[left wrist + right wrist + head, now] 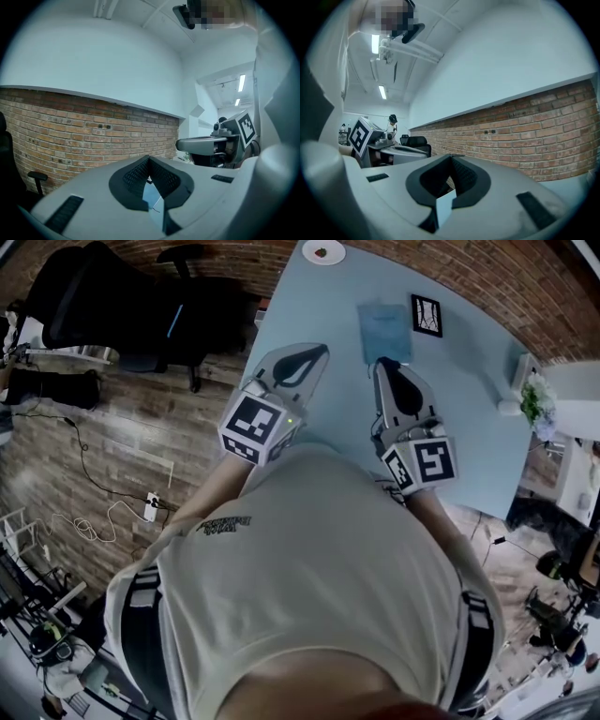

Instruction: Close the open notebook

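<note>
A light blue notebook point(383, 330) lies flat on the pale blue table point(319, 306), its cover facing up. Both grippers are held close to the person's chest, above the table's near edge and short of the notebook. My left gripper point(310, 356) is shut and empty; its jaws meet at a point in the left gripper view point(149, 160). My right gripper point(383, 366) is also shut with nothing in it, its tip just below the notebook in the head view, and its jaws meet in the right gripper view point(451, 158). Each gripper view looks level at the brick wall.
A black-framed picture point(427, 315) lies right of the notebook. A small plate point(323, 252) sits at the table's far end, white flowers point(535, 397) at its right edge. A black office chair point(112, 306) stands on the wooden floor to the left, with cables point(94, 512) nearby.
</note>
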